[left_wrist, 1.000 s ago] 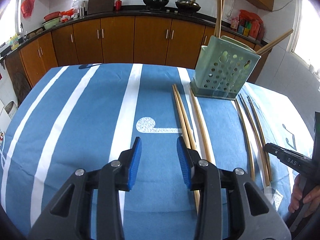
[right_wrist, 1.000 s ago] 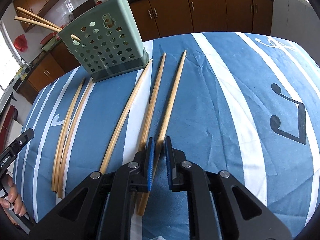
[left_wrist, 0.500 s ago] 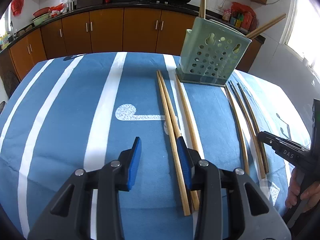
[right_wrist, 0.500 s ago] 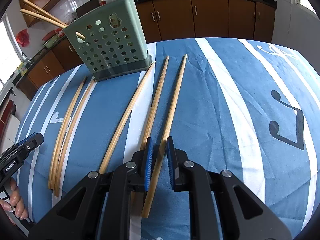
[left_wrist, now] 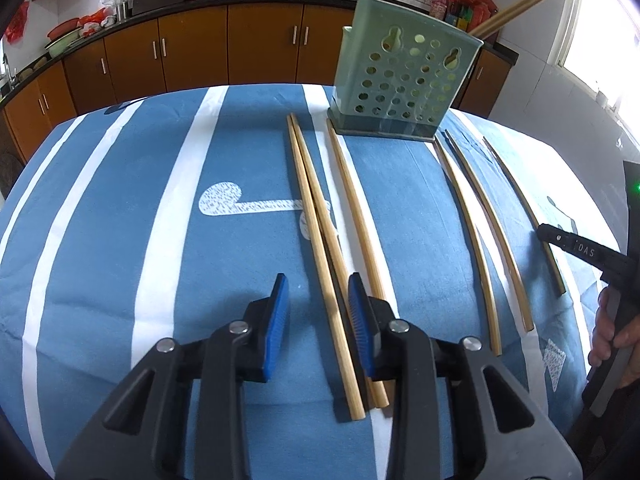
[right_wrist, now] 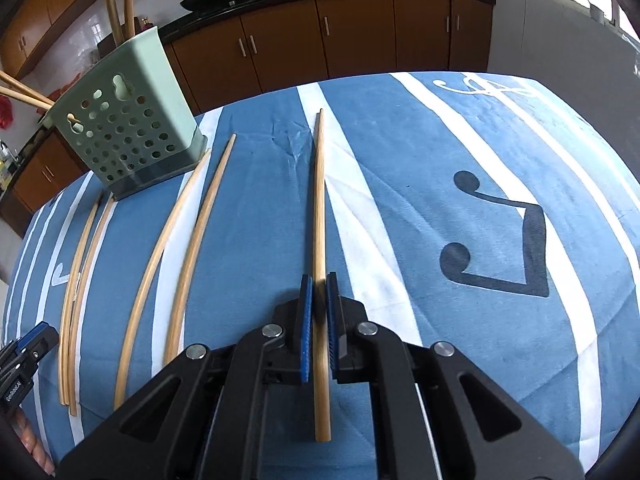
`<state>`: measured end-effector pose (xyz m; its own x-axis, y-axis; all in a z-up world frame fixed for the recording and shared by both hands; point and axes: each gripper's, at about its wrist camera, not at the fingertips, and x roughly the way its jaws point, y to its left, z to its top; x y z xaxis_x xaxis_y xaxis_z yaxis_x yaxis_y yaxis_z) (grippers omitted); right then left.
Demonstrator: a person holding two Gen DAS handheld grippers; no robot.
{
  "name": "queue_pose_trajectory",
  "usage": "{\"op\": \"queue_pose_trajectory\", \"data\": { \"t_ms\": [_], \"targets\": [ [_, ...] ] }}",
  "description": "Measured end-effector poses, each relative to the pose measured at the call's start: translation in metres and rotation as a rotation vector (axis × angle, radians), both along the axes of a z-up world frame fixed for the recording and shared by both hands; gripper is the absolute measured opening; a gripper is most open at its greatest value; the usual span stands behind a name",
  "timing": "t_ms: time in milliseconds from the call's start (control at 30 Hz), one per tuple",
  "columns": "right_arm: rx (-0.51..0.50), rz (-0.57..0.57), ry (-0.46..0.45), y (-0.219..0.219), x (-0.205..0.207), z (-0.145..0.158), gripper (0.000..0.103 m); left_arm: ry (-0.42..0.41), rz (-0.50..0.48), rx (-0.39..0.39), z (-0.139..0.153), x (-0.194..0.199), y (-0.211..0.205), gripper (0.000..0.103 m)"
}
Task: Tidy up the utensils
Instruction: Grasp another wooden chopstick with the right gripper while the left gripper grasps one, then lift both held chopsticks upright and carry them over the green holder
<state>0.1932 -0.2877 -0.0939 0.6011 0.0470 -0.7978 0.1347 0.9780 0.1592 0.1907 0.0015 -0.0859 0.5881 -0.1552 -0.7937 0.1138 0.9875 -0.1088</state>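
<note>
Chopsticks lie all over the blue striped cloth [left_wrist: 120, 240], and the job is to put them away in the green holder [left_wrist: 404, 84].

The right gripper [right_wrist: 319, 320] has its tongs pressed together on one chopstick [right_wrist: 319, 208]. It pinches the stick near the thick end, probably so the thin end can point ahead and go into the holder first. In the right view the stick points to 12 o'clock. I cannot tell for sure if it is lifted off the cloth yet, but it looks a little blurry at the tongs.

The left gripper [left_wrist: 318, 320] has its tongs spread wide and holds nothing. Two chopsticks [left_wrist: 320, 240] lie side by side and touching, and they run right between the open tongs. One more stick [left_wrist: 356, 216] lies just beside them, toward 1 o'clock. The tongs look set to close on the pair, so I think that is the next grab.

The holder stands upright at 1 o'clock in the left view and at 10 o'clock in the right view. It has many round holes in its walls. A few sticks [right_wrist: 118, 4] already stand in it, some straight up and some leaning out over the rim.

Two more sticks [right_wrist: 188, 248] lie between the holder and the right gripper. Most of the sticks are not yet put away.
</note>
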Motion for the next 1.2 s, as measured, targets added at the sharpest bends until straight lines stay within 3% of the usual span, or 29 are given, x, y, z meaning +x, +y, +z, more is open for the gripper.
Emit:
{"op": "queue_pose_trajectory", "data": {
  "t_ms": [367, 567, 800, 1200],
  "targets": [
    [-0.015, 0.010, -0.007, 0.002, -0.002, -0.001, 0.008, 0.004, 0.000, 0.066, -0.008, 0.005, -0.011, 0.015],
    [-0.033, 0.038, -0.013, 0.007, -0.001, -0.001, 0.008, -0.010, 0.055, 0.103, -0.009, 0.016, -0.007, 0.008],
    [-0.061, 0.056, -0.030, 0.007, 0.005, -0.001, 0.008, -0.014, 0.181, 0.130, -0.008, 0.039, 0.045, 0.008],
    [-0.074, 0.043, -0.055, 0.005, 0.007, -0.003, 0.008, -0.031, 0.189, 0.108, -0.009, 0.042, 0.064, 0.013]
  ]
}}
